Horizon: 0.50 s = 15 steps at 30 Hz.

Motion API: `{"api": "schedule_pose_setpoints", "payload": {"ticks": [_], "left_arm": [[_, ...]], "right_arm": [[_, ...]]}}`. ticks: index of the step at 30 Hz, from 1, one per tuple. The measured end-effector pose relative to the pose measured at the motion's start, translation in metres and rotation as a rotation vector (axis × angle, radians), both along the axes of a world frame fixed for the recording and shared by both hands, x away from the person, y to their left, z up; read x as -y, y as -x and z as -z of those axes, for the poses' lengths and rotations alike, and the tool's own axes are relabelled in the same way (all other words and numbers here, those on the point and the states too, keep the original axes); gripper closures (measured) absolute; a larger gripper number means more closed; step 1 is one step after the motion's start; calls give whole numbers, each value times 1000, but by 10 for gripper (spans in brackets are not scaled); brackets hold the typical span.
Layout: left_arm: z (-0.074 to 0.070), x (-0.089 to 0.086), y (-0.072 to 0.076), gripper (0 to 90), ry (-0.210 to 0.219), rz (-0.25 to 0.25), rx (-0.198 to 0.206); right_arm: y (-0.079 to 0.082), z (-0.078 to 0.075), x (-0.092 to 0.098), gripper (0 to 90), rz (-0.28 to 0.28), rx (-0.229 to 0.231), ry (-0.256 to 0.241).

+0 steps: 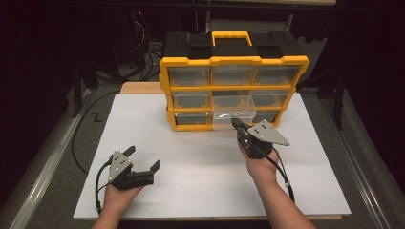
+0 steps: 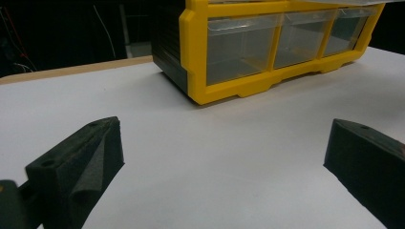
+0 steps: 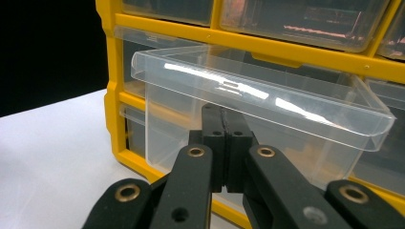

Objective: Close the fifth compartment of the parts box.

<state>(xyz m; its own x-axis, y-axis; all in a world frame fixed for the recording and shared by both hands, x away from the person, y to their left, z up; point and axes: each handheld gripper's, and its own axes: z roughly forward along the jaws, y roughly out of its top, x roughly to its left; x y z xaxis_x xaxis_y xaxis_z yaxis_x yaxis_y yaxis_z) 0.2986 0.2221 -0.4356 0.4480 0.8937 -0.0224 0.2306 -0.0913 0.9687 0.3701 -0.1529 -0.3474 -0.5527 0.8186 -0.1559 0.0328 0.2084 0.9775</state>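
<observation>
Nearest, the left tool (image 1: pixel 143 160) is held just above the white counter (image 1: pixel 191 162), its jaws spread wide with nothing between them, well apart from the cabinet. Farther off, the right tool (image 1: pixel 237 125) is pressed shut under the front lip of the clear drawer (image 1: pixel 232 110), whether clamped on it cannot be told. That drawer is seen drawn partway out of the middle slot of the yellow organizer (image 1: pixel 234 60), which stands at the far side.

dark lab, white table (image 1: pixel 191 157), cables (image 1: pixel 148 57)
</observation>
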Motion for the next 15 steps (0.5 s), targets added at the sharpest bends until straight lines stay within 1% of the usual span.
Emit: {"api": "schedule_pose_setpoints", "payload": {"ticks": [7, 15], "left_arm": [[0, 0, 0, 3, 2, 8, 1], [0, 0, 0, 3, 1, 11, -2]], "right_arm": [[-2, -1, -2, 900, 2, -5, 0], [-7, -5, -6, 900, 13, -8, 15]]}}
